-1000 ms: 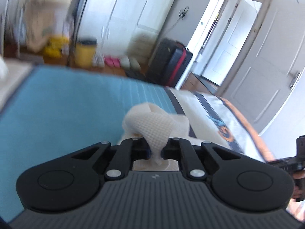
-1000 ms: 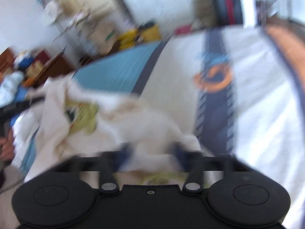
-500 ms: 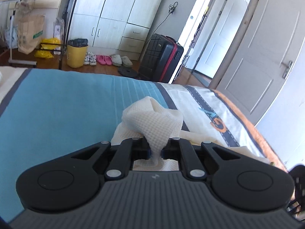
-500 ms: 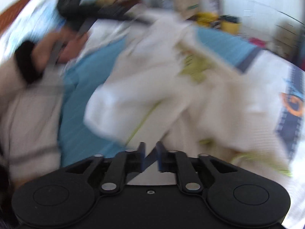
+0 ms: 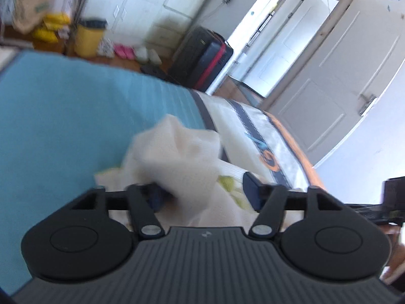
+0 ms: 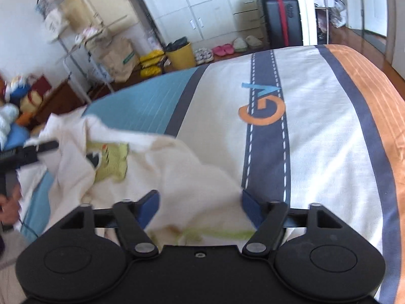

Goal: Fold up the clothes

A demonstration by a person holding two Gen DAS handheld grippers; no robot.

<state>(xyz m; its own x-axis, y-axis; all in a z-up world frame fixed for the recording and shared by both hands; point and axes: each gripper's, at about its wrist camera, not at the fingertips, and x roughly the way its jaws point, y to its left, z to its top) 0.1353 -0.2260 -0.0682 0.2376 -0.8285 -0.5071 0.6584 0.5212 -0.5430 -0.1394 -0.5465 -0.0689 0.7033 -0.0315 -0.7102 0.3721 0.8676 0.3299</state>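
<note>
A cream waffle-knit garment (image 6: 182, 177) with a yellow-green print (image 6: 111, 162) lies crumpled on the bed. In the left wrist view a raised fold of it (image 5: 177, 157) stands between the fingers of my left gripper (image 5: 203, 193). The jaws are opening; the fold still leans on the left pad and is clear of the right pad. My right gripper (image 6: 200, 207) hangs over the near part of the garment. Its jaws are opening wide, with cloth below and between them and neither pad pressing on it.
The bed cover (image 6: 316, 139) has teal, white, navy and orange stripes with an orange logo. Past the bed's far end stand a black suitcase (image 6: 278, 20), a yellow bin (image 6: 181, 53), shoes and white wardrobes. A person's hand (image 6: 8, 202) shows at the left edge.
My left jaws, shut on the cloth fold before, have spread apart. My right jaws went from nearly shut to wide, and the right view swung back toward the bed's far end.
</note>
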